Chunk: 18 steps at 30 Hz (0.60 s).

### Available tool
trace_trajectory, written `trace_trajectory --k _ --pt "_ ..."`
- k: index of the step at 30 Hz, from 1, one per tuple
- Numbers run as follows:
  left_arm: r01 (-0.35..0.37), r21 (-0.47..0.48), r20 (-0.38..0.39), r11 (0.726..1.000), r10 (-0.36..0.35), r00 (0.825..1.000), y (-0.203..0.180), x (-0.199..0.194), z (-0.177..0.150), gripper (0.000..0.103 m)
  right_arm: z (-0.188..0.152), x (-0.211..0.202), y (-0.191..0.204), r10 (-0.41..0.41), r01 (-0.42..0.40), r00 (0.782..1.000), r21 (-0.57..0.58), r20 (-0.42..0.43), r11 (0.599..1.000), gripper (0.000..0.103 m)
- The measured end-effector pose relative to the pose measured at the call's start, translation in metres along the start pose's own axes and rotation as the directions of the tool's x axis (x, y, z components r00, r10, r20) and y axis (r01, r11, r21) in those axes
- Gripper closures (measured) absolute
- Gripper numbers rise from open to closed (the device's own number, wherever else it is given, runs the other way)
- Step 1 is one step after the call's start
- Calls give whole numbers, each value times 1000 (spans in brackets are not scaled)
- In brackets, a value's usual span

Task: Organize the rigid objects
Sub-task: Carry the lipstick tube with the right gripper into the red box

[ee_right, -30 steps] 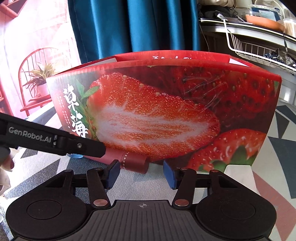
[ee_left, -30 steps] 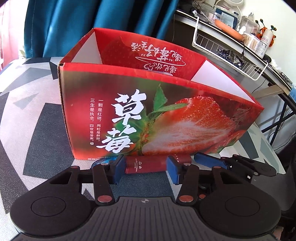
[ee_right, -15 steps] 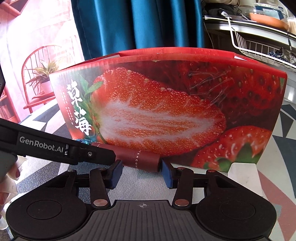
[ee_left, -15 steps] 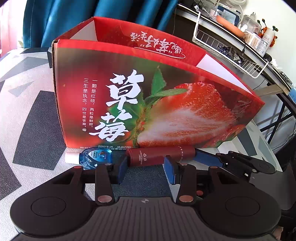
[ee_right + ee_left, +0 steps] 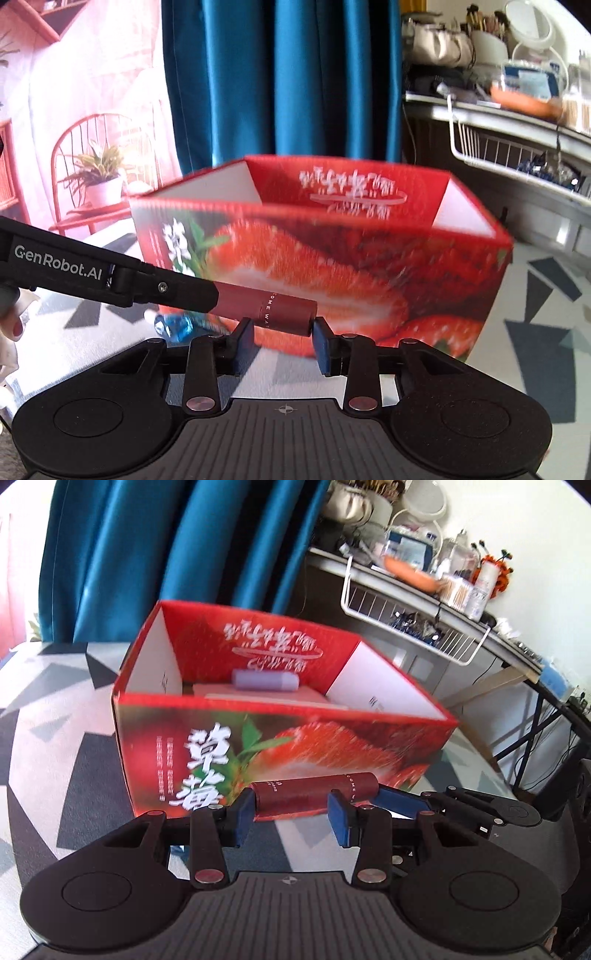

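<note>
A maroon tube (image 5: 295, 799) hangs crosswise just above the tabletop, in front of the red strawberry box (image 5: 280, 746). My left gripper (image 5: 291, 818) is shut on the tube's left part, its blue pads against it. In the right wrist view the tube (image 5: 273, 308) has its capped end between the pads of my right gripper (image 5: 283, 341), whose jaws are closing and pressing on it. The left gripper's black finger (image 5: 166, 288) covers the tube's other end. Inside the box lie a lavender cylinder (image 5: 264, 681) and a pale flat pack (image 5: 258, 698).
A blue tape dispenser (image 5: 173, 326) lies on the patterned tabletop (image 5: 55, 738) by the box's (image 5: 332, 266) lower left corner. A hand (image 5: 11, 325) shows at the left edge. A cluttered desk with a white wire basket (image 5: 413, 627) stands behind on the right, with blue curtains beyond.
Both grippers have closed on the maroon tube and raised it off the table. The views have risen, so the inside of the box now shows.
</note>
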<state>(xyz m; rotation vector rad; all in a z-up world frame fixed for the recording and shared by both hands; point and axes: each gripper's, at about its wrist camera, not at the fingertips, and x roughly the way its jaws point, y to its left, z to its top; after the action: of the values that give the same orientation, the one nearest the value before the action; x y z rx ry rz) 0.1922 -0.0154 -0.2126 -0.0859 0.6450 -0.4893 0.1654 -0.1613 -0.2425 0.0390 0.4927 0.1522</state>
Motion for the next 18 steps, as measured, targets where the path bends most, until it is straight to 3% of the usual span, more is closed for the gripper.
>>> trace_trajectory --k 5,9,18 --pt "17 12 69 1000 -18 997 -10 -23 12 58 25 -23 0 -2 4 996 -28 90 1000 70" --pt "20 22 112 1000 -23 993 -15 -32 24 57 42 -23 -4 1 2 995 -27 103 1000 70" --pt "35 7 100 999 -36 994 -9 -9 47 56 69 5 -18 2 -3 999 22 41 1000 69"
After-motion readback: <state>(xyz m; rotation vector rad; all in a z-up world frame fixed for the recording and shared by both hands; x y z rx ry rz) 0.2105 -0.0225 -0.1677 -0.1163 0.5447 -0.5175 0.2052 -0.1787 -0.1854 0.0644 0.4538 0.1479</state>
